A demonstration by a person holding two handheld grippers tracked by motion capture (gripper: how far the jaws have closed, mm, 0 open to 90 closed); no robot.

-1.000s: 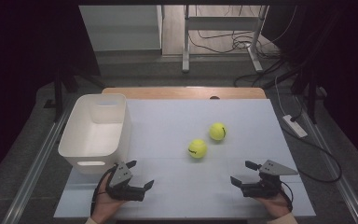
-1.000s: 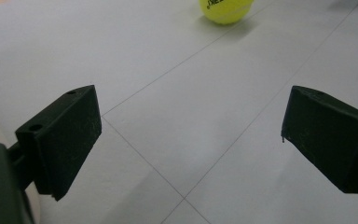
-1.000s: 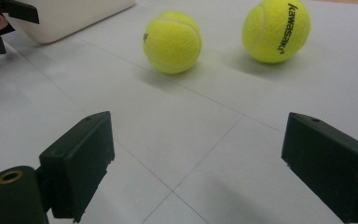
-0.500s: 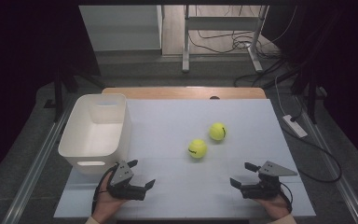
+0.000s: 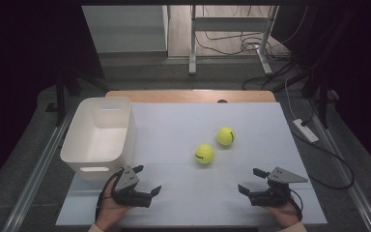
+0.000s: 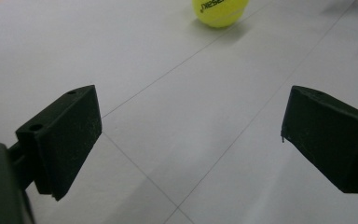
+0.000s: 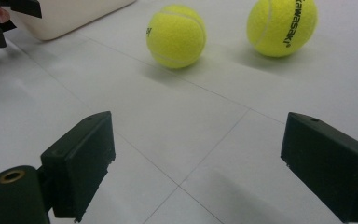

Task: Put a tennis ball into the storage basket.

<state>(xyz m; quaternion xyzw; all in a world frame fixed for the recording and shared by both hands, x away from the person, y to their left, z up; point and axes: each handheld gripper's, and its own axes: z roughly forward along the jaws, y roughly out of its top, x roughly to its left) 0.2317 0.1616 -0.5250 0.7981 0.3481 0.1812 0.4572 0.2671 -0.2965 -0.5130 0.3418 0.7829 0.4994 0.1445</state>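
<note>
Near the table's front edge, both grippers, left (image 5: pixel 147 185) and right (image 5: pixel 251 181), had stayed put, jaws spread and empty; neither tennis ball (image 5: pixel 205 154) was approached yet.

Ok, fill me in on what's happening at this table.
A person holds a gripper in each hand near the front edge of the white table. The left gripper and the right gripper are both open and hold nothing. Two tennis balls lie apart in the middle: the near ball and the far ball. An empty white bin stands at the left. Neither ball is touched.
</note>
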